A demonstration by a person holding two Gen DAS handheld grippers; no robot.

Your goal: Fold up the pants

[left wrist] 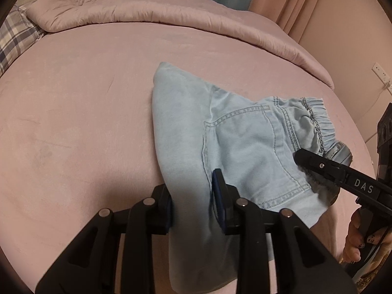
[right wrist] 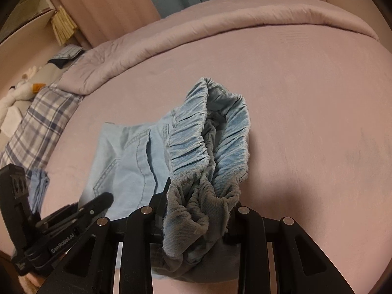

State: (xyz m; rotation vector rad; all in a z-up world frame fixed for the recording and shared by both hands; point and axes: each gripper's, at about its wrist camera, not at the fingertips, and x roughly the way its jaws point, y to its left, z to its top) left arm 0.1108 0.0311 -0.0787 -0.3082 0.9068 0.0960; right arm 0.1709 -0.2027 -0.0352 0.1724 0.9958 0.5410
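**Two grippers on one pair of pants**

We hold two grippers, and each has cloth between its fingers. The left gripper (left wrist: 193, 193) has its two blue-padded fingers closed around a fold of the pants (left wrist: 235, 142), pinching the cloth below the back pocket (left wrist: 247, 147). The right gripper (right wrist: 196, 223) is clamped on the bunched elastic waistband (right wrist: 215, 132), which spills out over its fingers; its pads are buried in the fabric, so we judge the grip from the cloth wedged between them rather than from the pads themselves.

We count one pair of light blue denim pants, already doubled over, lying on the pink bed sheet (left wrist: 85, 122). One stitched back pocket faces up. From the left gripper, the long axis of the bundle runs away toward the far fold, near the middle of the bed, while the gathered waistband points off to the right of that gripper, toward the right one. In the left wrist view the right gripper's black finger (left wrist: 318, 164) touches the pants just below the waistband.

Farther from the left gripper, we see one rolled pink comforter (left wrist: 152, 9) along the far edge of the bed and one plaid pillow (left wrist: 14, 36) off to its left. Beyond the comforter hang pink curtains (left wrist: 294, 0).
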